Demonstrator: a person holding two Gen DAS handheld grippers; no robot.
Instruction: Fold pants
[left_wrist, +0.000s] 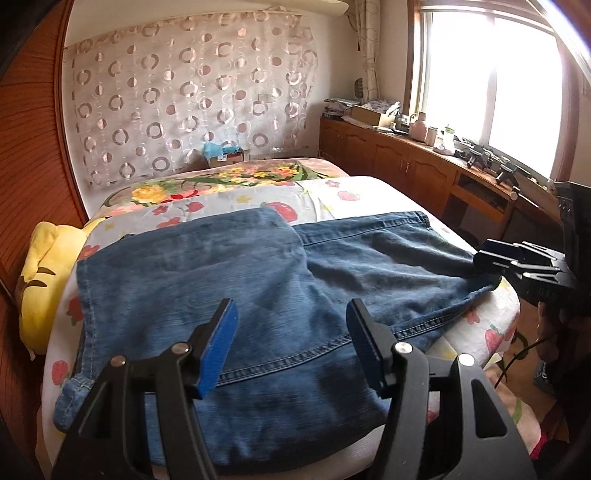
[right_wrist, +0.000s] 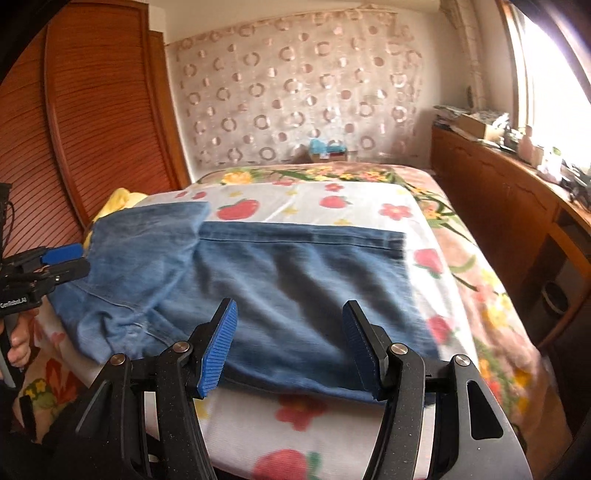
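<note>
Blue denim pants (left_wrist: 258, 266) lie folded on the bed, one part laid over the other at the left. My left gripper (left_wrist: 291, 306) hovers open over the near part of the pants, with nothing between its blue pads (left_wrist: 218, 350). In the right wrist view it shows at the left edge (right_wrist: 74, 260), beside the pants' left end. My right gripper (right_wrist: 290, 306) stands open above the pants (right_wrist: 295, 277) near their front edge, nothing in it. The left wrist view shows it at the pants' right end (left_wrist: 480, 258).
The bed carries a white sheet with strawberries (left_wrist: 332, 192) and a floral blanket behind it. A yellow plush pillow (left_wrist: 40, 280) lies at the left. A louvred wooden wardrobe (right_wrist: 92, 129) stands left; a wooden cabinet (right_wrist: 498, 206) with clutter runs under the window. A hand (right_wrist: 18, 347) holds the left gripper.
</note>
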